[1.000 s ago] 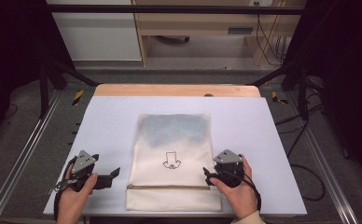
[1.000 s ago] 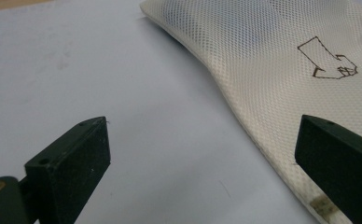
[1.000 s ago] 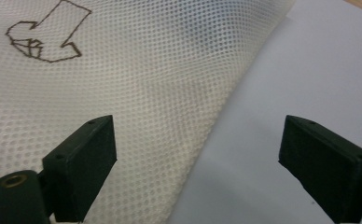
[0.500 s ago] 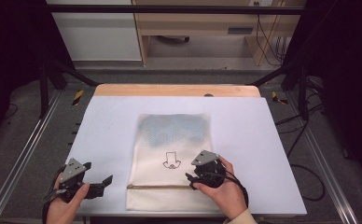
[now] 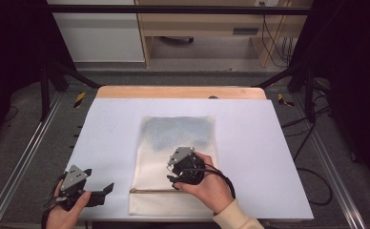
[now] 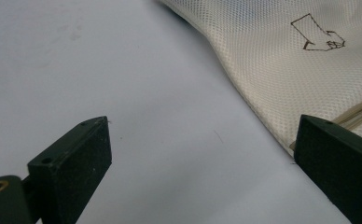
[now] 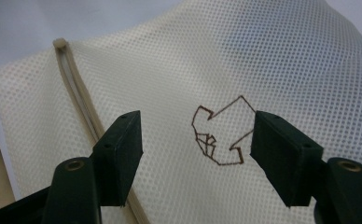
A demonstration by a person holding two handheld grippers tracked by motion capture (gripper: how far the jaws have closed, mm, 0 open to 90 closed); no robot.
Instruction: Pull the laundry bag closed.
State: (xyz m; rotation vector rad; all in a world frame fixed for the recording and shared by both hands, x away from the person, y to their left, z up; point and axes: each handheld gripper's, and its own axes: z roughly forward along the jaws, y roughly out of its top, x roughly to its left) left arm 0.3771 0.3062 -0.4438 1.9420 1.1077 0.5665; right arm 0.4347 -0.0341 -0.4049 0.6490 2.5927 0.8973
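A cream mesh bag (image 5: 178,138) lies flat on the white table (image 5: 269,143), its zipper (image 5: 149,191) near the front edge. My right gripper (image 5: 172,177) hovers over the bag's lower middle. In the right gripper view its jaws (image 7: 195,156) stand apart above the mesh (image 7: 272,56), framing the brown arrow mark (image 7: 221,130), with the zipper (image 7: 83,107) to their left; they have just been closing and nothing is pinched. My left gripper (image 5: 104,191) rests at the front left, open over bare table (image 6: 202,163), with the bag's edge (image 6: 281,60) beyond.
A wooden strip (image 5: 180,92) runs along the table's far edge. Metal rails flank the table, and cables (image 5: 312,157) lie on the floor at the right. White table surface surrounds the bag on both sides.
My right hand has moved left from the bag's right edge to over its lower middle. The left hand has drifted slightly toward the front left corner.
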